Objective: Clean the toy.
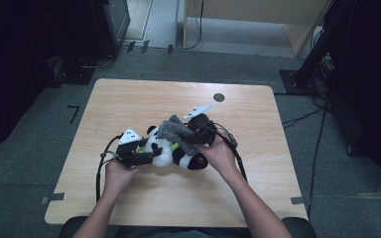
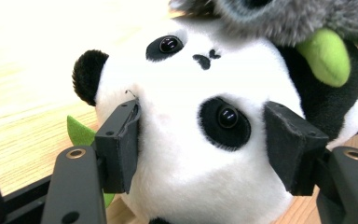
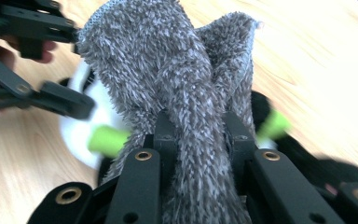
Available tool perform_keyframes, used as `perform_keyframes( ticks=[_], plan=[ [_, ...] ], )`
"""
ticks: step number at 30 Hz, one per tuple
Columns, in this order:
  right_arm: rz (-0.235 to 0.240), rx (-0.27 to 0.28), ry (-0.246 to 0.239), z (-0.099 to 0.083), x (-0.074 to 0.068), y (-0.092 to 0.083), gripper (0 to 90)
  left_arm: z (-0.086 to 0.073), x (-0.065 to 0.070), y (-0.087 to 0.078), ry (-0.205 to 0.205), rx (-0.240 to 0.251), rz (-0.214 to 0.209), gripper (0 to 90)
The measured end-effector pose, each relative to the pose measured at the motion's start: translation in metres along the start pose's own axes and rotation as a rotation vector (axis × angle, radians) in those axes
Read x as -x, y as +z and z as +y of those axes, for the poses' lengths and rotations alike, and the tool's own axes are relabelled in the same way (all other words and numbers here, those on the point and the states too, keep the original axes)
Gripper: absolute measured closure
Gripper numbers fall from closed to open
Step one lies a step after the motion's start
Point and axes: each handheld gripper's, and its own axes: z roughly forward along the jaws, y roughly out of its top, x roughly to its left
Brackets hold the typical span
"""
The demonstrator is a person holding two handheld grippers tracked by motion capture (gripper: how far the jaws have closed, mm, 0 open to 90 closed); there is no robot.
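Note:
A black-and-white panda plush (image 1: 166,151) lies on its side on the wooden table (image 1: 144,99), with green leaf parts (image 2: 328,56) on it. My left gripper (image 2: 203,135) has its two pads against either side of the panda's head (image 2: 182,154); in the high view this gripper (image 1: 151,154) sits at the plush's left end. A grey fuzzy cloth (image 3: 177,70) drapes over the panda (image 3: 77,133). My right gripper (image 3: 198,135) is shut on a fold of the cloth (image 1: 174,130), just above the plush's middle (image 1: 191,141).
A small dark round mark (image 1: 219,97) sits on the table behind the plush. Cables trail from both grippers toward the person. Bare tabletop lies all around the plush. Grey floor, cables and dark stands surround the table.

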Motion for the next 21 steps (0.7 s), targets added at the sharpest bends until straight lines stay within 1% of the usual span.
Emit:
perform_keyframes(
  ticks=[1,2,3,7,10,12,13,14,16,18,21],
  plan=[
    [-0.002,0.002,0.014,-0.003,0.005,-0.003,73.2,0.0,0.0,0.0,-0.001,0.004,-0.003,33.5],
    [0.004,0.004,0.028,-0.004,0.007,-0.005,73.2,-0.001,0.0,0.0,-0.003,0.012,-0.006,33.5],
    [0.012,0.01,0.032,-0.006,0.008,-0.006,73.2,-0.001,-0.001,0.001,-0.009,0.016,-0.009,33.7],
    [0.027,0.027,0.036,-0.006,0.006,-0.008,73.3,0.0,0.001,0.0,-0.01,0.009,-0.006,36.6],
    [0.053,0.044,0.035,-0.002,0.001,-0.011,73.4,0.001,0.0,-0.001,-0.017,0.001,-0.01,39.2],
    [0.074,0.062,0.027,0.002,-0.006,-0.016,73.3,0.002,0.0,-0.001,-0.015,-0.002,-0.01,39.8],
    [0.083,0.074,0.012,0.004,-0.011,-0.019,73.4,0.002,0.0,-0.001,-0.017,-0.002,-0.011,39.9],
    [0.092,0.08,0.008,0.005,-0.015,-0.021,73.4,0.002,0.0,-0.001,-0.021,-0.003,-0.013,39.8],
    [0.123,0.096,-0.012,0.006,-0.026,-0.026,73.3,0.002,-0.001,-0.001,-0.025,-0.003,-0.016,39.8],
    [0.153,0.095,-0.029,0.005,-0.037,-0.027,73.3,0.002,-0.002,-0.001,-0.027,-0.005,-0.02,39.7],
    [0.184,0.082,-0.059,-0.003,-0.052,-0.024,73.3,0.003,-0.002,-0.002,-0.024,-0.007,-0.018,39.7]
  ],
)
